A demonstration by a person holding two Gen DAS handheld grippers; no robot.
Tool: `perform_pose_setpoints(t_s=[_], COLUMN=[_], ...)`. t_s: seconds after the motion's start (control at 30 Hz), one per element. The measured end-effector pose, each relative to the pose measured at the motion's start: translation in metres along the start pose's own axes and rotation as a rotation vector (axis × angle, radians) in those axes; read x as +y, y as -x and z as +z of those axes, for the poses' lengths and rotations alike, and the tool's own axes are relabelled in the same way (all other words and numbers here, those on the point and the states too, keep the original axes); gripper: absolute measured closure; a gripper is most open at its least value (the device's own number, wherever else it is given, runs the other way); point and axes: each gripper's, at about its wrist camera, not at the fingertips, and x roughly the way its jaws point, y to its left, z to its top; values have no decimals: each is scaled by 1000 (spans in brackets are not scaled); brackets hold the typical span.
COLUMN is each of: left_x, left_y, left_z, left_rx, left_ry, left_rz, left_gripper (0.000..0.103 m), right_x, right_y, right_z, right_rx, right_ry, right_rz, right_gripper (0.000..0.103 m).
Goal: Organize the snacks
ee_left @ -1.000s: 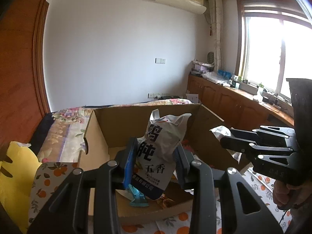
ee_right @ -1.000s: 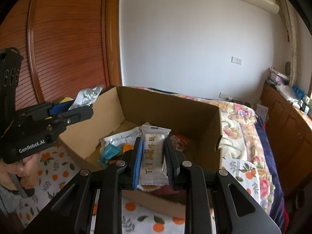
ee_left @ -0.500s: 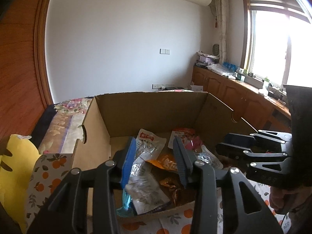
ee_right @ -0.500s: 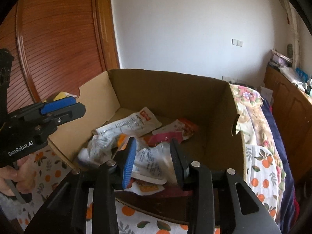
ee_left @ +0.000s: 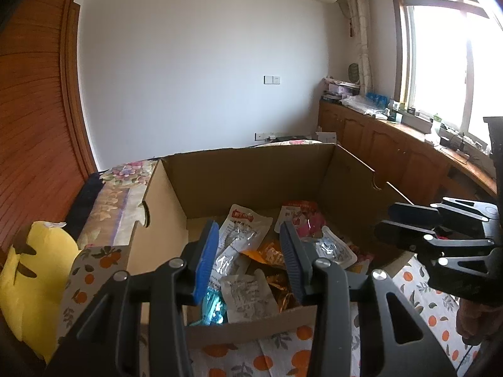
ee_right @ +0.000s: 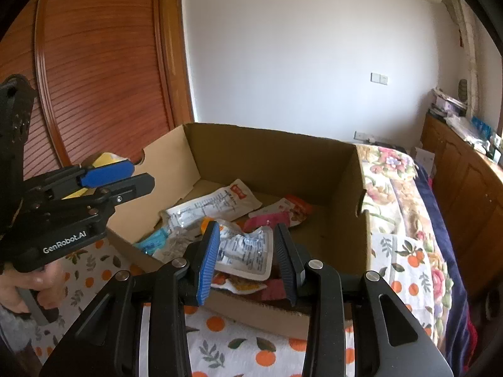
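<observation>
Both tongs, the left gripper (ee_left: 248,259) and right gripper (ee_right: 245,259), are now seen released and empty above the cardboard box (ee_right: 270,154), the snack packets (ee_right: 242,249) held a second ago having been dropped inside, at twelve o'clock of the jaws, so two more snacks are judged stowed.

Daylight pours through the window (ee_left: 452,62) at the right, blown out to white glare. The white wall (ee_right: 298,47) is evenly lit, the box interior shadowed. Fisheye bending and dark vignetting mark the edges.
</observation>
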Motion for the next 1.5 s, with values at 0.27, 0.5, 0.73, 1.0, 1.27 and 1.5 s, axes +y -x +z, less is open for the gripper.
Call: perform_pose_setpoints(t_s=[0.27,0.5,0.73,1.0,1.27,1.5], left_x=[-5,-13,-25,-41,-51,-48], left_y=[40,79,111,152,201,234], left_z=[-19,-45,-66,-85,-95,-99], left_rx=[10,25,35,30,-15,-24], left_ry=[7,-6,-4,-20,14,39], left_rz=[33,54,67,123,122,126], left_gripper=[60,59,56,46,34,28], right_x=[3,11,22,37,50,58], right_y=[33,72,107,138,179,215], right_z=[-19,-45,-61,-81,-94,-111], right_rx=[-5,-10,-21,-37,-68,-78], right_ry=[-41,-73,-74,-81,-84,-107], right_rz=[-23,-45,-70,-116,-166,-189], right_gripper=[66,64,60,50,28,14])
